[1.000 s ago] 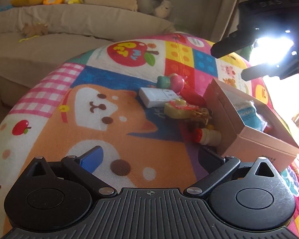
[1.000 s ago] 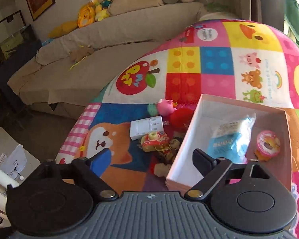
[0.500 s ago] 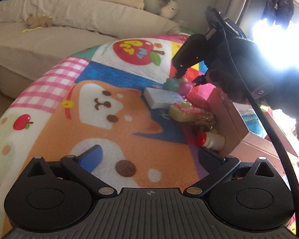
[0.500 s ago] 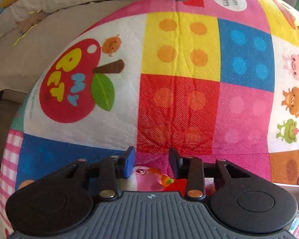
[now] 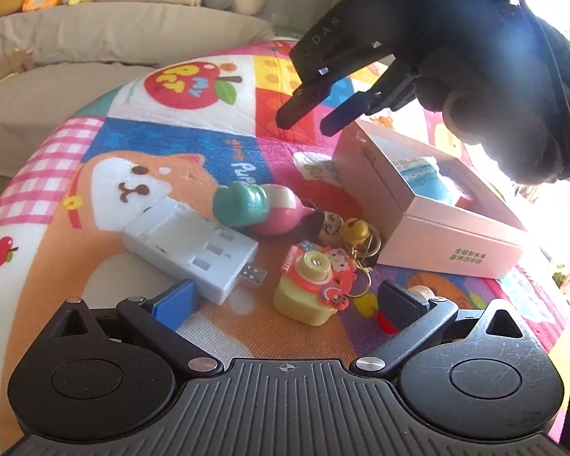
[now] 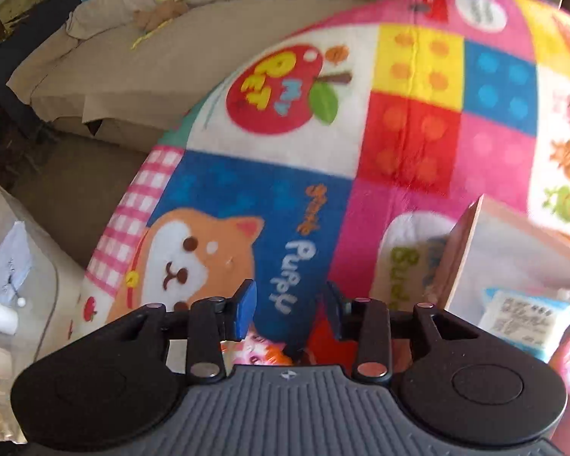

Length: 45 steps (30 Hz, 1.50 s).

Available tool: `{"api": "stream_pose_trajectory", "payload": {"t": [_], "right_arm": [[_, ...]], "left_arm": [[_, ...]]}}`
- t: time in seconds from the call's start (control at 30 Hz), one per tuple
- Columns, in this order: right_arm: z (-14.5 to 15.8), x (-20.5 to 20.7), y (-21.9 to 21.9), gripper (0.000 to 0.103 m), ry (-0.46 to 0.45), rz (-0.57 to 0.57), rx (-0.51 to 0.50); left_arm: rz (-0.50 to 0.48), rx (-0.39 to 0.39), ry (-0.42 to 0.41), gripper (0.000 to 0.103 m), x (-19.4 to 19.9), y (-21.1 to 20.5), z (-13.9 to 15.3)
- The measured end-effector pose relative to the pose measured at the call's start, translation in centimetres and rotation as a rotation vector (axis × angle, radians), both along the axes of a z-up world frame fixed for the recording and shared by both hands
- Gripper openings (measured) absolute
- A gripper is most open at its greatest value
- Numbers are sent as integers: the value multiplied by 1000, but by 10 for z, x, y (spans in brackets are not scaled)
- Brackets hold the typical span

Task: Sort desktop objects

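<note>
Left wrist view. The left tool hangs low over the surface, which is covered by a cartoon-print play mat, with its fingers spread wide and empty. Between them lie a white plastic battery charger with a metal plug and a yellow-and-coral toy camera keychain. Beyond these sit a teal-and-pink rounded toy and a small brass bell on a ring. An open pale pink cardboard box just to the right holds a blue packet. The right tool hovers above the clutter, its fingers narrowly parted and carrying nothing. Risk: the keychain ring is tangled among its neighbours, so a lift may drag them along.

Right wrist view. The frame is motion-blurred. The right tool's fingers stand a little apart over the mat, with toys partly hidden beneath them. Risk: a hasty descent may clip the box wall or nudge the pieces aside.
</note>
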State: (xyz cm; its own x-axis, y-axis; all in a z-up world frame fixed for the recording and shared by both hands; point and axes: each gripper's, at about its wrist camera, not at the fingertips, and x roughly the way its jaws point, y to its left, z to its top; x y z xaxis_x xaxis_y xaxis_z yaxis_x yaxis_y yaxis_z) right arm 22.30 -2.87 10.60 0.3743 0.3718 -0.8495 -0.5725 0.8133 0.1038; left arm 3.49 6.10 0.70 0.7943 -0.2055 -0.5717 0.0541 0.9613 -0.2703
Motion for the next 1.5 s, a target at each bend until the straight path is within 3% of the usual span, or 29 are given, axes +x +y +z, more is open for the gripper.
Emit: {"api": "stream_pose_trajectory", "payload": {"t": [0.1, 0.23, 0.3, 0.5, 0.6, 0.7, 0.8, 0.87, 0.97, 1.03, 1.13, 1.23, 1.37, 1.5], "right_arm": [[-4, 2, 4, 43, -33, 4, -6], [-41, 30, 24, 43, -28, -105, -88], [-51, 30, 24, 43, 8, -106, -103], [-63, -19, 13, 42, 81, 14, -66], [-56, -51, -8, 41, 118, 73, 7], [-31, -91, -53, 42, -3, 73, 144], [-17, -142, -99, 62, -201, 36, 212], [-22, -168, -123, 64, -240, 48, 250], [-45, -190, -141, 64, -245, 22, 213], [-56, -194, -146, 62, -248, -7, 196], [-49, -188, -169, 62, -277, -86, 287], [-45, -169, -170, 69, -262, -115, 272], [-55, -142, -146, 70, -177, -81, 312], [-58, -142, -130, 70, -211, -36, 322]], "left_arm": [[-34, 23, -2, 103, -2, -7, 2], [-34, 78, 15, 103, -15, -17, 5], [-54, 77, 16, 103, -30, -19, 5], [-63, 141, 11, 103, -54, -32, 10], [-73, 160, 10, 103, -63, -38, 10], [-80, 175, 21, 103, -74, -44, 6], [-65, 188, 17, 103, -80, -46, 7], [-49, 198, 12, 103, -81, -46, 9], [-13, 210, 18, 103, -80, -46, 10], [3, 211, 20, 103, -80, -45, 12], [-8, 184, -2, 103, -78, -41, 13], [12, 181, 31, 103, -65, -47, 13], [25, 173, 2, 103, -65, -52, 14], [33, 239, 11, 103, -69, -49, 11]]}}
